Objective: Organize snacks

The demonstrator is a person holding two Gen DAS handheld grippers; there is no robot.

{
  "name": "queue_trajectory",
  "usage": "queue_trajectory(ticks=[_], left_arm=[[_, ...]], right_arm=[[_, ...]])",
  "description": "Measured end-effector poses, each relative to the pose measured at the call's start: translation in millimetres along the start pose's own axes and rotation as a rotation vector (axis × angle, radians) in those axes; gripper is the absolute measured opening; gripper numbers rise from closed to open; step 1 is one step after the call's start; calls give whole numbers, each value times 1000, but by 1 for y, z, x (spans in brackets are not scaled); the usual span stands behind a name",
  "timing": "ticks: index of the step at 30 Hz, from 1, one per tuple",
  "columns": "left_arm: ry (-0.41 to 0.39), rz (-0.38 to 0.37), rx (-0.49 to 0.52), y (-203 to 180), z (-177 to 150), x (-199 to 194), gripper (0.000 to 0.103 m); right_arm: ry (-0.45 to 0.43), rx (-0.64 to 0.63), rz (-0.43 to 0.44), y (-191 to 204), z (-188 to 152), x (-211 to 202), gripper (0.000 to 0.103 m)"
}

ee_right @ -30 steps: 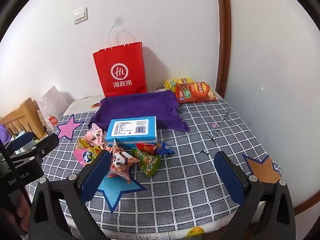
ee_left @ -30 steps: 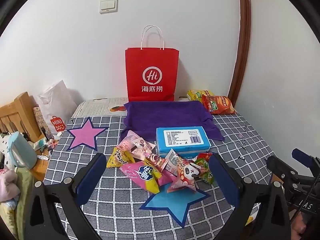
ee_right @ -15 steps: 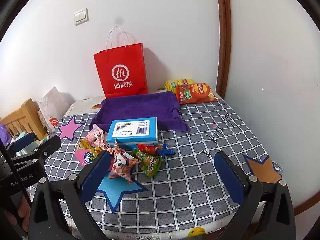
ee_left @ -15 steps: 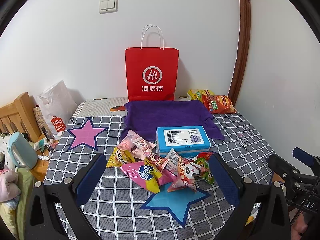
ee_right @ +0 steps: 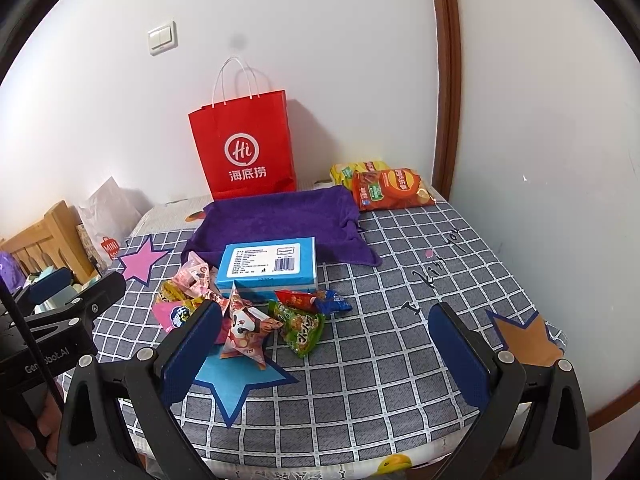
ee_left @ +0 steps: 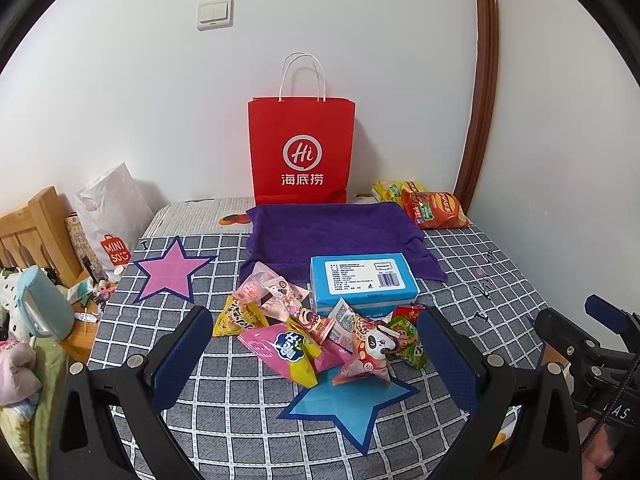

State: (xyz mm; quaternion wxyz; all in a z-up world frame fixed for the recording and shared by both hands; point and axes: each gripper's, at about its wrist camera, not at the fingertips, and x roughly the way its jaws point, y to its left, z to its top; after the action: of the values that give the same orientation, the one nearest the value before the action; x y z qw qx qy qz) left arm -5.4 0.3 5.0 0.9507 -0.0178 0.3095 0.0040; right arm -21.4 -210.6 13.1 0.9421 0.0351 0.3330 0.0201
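Several small snack packets (ee_left: 320,336) lie heaped on the checked tablecloth, by a blue paper star (ee_left: 352,404). A pink packet (ee_left: 280,346) and a panda packet (ee_left: 372,354) are nearest; a green one (ee_right: 302,328) lies to the right. Behind the heap sits a blue box (ee_left: 362,280) on the edge of a purple towel (ee_left: 332,232). A red paper bag (ee_left: 302,152) stands against the wall. My left gripper (ee_left: 316,364) hovers open in front of the heap, holding nothing. My right gripper (ee_right: 324,350) is open and empty, right of the heap.
Two crisp bags (ee_left: 434,210) lie at the back right corner. A pink star (ee_left: 170,272) and an orange star (ee_right: 528,334) mark the cloth. Left of the table are a wooden bed frame (ee_left: 32,232), a white shopping bag (ee_left: 110,216) and clutter. The wall closes the right side.
Both grippers have drifted very slightly; the right wrist view has edged a little nearer the table. Nothing on the table has moved.
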Motion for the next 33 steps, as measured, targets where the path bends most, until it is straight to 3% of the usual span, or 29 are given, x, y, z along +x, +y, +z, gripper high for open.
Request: queue_trajectory(ticks=[33], left_arm=[[1, -1, 3, -4, -1, 1, 102]], right_arm=[[-11, -6, 11, 4, -1, -4, 102]])
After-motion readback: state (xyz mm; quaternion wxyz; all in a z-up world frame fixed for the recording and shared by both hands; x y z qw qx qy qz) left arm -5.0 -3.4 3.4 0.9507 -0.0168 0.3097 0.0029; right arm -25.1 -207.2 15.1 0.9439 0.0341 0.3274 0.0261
